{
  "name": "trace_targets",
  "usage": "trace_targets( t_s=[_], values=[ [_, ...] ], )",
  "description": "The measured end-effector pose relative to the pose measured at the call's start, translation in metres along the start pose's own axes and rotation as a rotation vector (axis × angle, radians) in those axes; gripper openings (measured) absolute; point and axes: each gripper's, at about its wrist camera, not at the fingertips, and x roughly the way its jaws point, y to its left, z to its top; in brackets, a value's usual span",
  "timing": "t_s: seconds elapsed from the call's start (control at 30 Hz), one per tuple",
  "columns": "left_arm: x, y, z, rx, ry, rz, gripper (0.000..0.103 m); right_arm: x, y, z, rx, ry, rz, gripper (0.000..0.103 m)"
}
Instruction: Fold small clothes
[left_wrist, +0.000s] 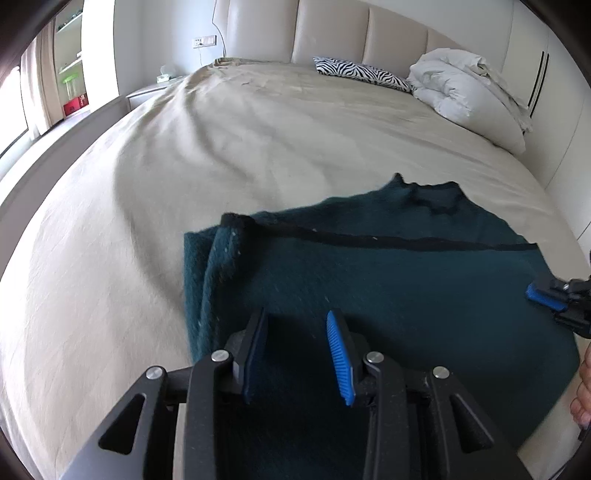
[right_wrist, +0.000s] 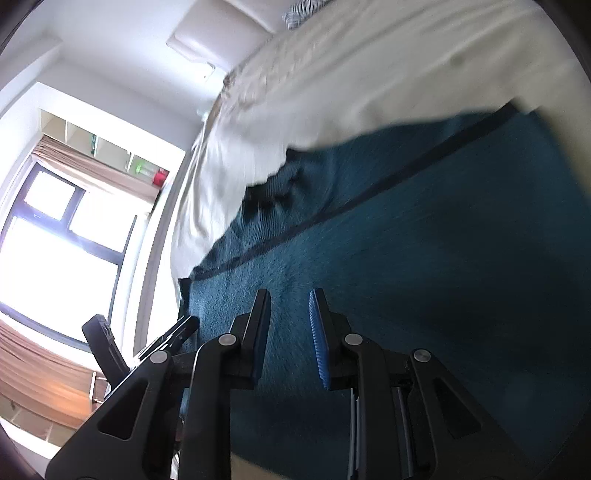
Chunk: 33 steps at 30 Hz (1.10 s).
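A dark teal fuzzy garment (left_wrist: 388, 273) with a black trim line lies partly folded on the beige bed sheet (left_wrist: 184, 147). My left gripper (left_wrist: 297, 317) is open, its fingers just above the garment's near left part. My right gripper (right_wrist: 290, 295) is open over the same garment (right_wrist: 424, 258), and its blue pad also shows at the right edge of the left wrist view (left_wrist: 546, 299). Neither gripper holds cloth.
A zebra-print pillow (left_wrist: 362, 72) and a white crumpled duvet (left_wrist: 465, 85) lie at the head of the bed by the padded headboard (left_wrist: 332, 29). A nightstand (left_wrist: 151, 92) and a window (right_wrist: 55, 240) are on the left. A bare foot (left_wrist: 583, 391) shows at right.
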Motion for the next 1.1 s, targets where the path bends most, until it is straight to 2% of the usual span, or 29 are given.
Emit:
trace_targets(
  t_s=[0.07, 0.13, 0.3, 0.33, 0.37, 0.47, 0.53, 0.6, 0.67, 0.73, 0.8, 0.83, 0.9, 0.97, 1.1],
  values=[
    [0.005, 0.004, 0.003, -0.011, 0.007, 0.003, 0.039, 0.017, -0.005, 0.001, 0.013, 0.005, -0.025, 0.021],
    [0.009, 0.01, 0.003, -0.024, 0.011, -0.006, 0.039, 0.015, -0.024, 0.004, 0.077, -0.035, 0.038, 0.021],
    [0.012, 0.009, -0.004, 0.014, -0.023, -0.007, 0.039, -0.025, -0.091, 0.015, 0.233, -0.187, 0.06, 0.017],
    [0.012, 0.008, -0.004, 0.016, -0.028, -0.005, 0.039, -0.037, -0.103, 0.017, 0.274, -0.228, 0.012, 0.017],
    [0.013, 0.008, -0.005, 0.018, -0.031, -0.001, 0.039, -0.05, -0.109, 0.018, 0.302, -0.267, -0.019, 0.017],
    [0.013, 0.004, -0.005, 0.032, -0.034, 0.017, 0.039, -0.067, -0.1, 0.014, 0.345, -0.308, -0.015, 0.024],
    [0.013, 0.002, -0.006, 0.038, -0.036, 0.027, 0.039, -0.061, -0.075, 0.005, 0.299, -0.274, 0.053, 0.024],
    [0.013, 0.002, -0.006, 0.037, -0.036, 0.026, 0.039, -0.045, -0.038, -0.006, 0.207, -0.188, 0.105, 0.024],
    [0.013, 0.002, -0.006, 0.035, -0.035, 0.025, 0.04, -0.014, 0.012, -0.026, 0.081, -0.056, 0.15, 0.024],
    [0.013, 0.002, -0.006, 0.038, -0.035, 0.027, 0.04, 0.014, 0.04, -0.044, 0.029, 0.05, 0.188, 0.025],
    [0.012, 0.002, -0.006, 0.038, -0.036, 0.028, 0.04, 0.045, 0.059, -0.062, -0.015, 0.152, 0.199, 0.025],
    [0.012, 0.002, -0.007, 0.038, -0.036, 0.028, 0.04, 0.054, 0.063, -0.066, -0.032, 0.173, 0.189, 0.025],
    [0.012, 0.003, -0.006, 0.039, -0.036, 0.027, 0.04, 0.071, 0.057, -0.07, -0.035, 0.204, 0.147, 0.025],
    [0.012, 0.002, -0.007, 0.038, -0.036, 0.027, 0.04, 0.069, 0.039, -0.066, 0.02, 0.191, 0.186, 0.024],
    [0.012, 0.002, -0.007, 0.041, -0.039, 0.032, 0.04, 0.037, -0.008, -0.05, 0.101, 0.069, 0.185, 0.024]
  ],
)
